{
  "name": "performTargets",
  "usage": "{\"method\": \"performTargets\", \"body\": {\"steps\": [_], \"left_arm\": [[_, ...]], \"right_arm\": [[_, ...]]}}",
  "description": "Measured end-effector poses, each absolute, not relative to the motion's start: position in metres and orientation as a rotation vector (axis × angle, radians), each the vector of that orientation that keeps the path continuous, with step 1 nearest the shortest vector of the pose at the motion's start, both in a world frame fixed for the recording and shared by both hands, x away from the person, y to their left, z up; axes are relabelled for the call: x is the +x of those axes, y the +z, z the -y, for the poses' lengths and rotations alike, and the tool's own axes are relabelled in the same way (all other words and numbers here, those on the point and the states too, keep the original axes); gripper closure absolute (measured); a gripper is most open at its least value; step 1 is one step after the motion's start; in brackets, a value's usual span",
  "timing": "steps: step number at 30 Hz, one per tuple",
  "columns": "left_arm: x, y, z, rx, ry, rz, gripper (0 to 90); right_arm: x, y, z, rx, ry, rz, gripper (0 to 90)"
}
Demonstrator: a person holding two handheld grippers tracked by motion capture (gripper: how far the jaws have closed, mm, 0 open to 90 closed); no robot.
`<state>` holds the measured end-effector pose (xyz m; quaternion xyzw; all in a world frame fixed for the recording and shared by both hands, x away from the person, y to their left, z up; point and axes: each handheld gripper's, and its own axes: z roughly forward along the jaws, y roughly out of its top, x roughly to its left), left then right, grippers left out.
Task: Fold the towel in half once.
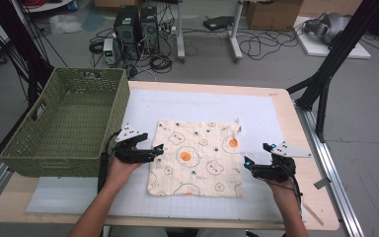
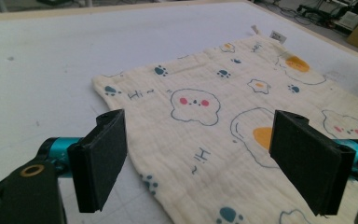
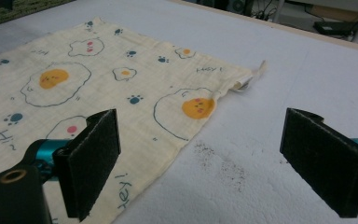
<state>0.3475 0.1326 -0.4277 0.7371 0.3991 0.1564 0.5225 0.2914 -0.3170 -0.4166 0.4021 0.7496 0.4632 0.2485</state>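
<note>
Both grippers hover with jaws spread wide and nothing between the pads: the left gripper (image 1: 159, 149) over the cloth's left edge, the right gripper (image 1: 246, 161) just off its right edge, above bare mat. The cloth (image 1: 197, 157), printed with fried eggs, lies flat in the middle of the table (image 1: 281, 106), closer to the near edge.

To pick it up well, each gripper should probably come down on its own side edge, pinching a single layer near a corner, and both should lift together so the fabric stays taut. The green basket (image 1: 66, 123) waits at the table's far left corner.

Whether the pads touch the fabric is hard to judge. The small tag (image 3: 256, 70) at the cloth's far right corner is too small to read.
</note>
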Motion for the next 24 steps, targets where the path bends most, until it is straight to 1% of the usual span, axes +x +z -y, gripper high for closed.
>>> {"method": "performTargets", "body": {"steps": [5, 10, 12, 18, 21, 24], "left_arm": [[0.368, -0.421, -0.118, 1.786, 0.404, -0.963, 23.0], [0.390, -0.412, -0.109, 1.806, 0.386, -0.971, 24.8], [0.399, -0.410, -0.108, 1.795, 0.377, -0.992, 24.8], [0.427, -0.411, -0.109, 1.832, 0.377, -1.078, 22.3], [0.438, -0.414, -0.110, 1.849, 0.406, -1.106, 25.5], [0.445, -0.423, -0.115, 1.872, 0.427, -1.142, 33.4]], "right_arm": [[0.292, -0.417, 0.317, 1.098, 1.269, -2.051, 11.5], [0.293, -0.418, 0.317, 1.100, 1.274, -2.055, 11.5], [0.293, -0.418, 0.316, 1.103, 1.276, -2.059, 11.5], [0.293, -0.418, 0.317, 1.109, 1.282, -2.057, 11.5], [0.293, -0.418, 0.317, 1.115, 1.277, -2.060, 11.5], [0.294, -0.419, 0.317, 1.117, 1.280, -2.061, 11.5]]}}
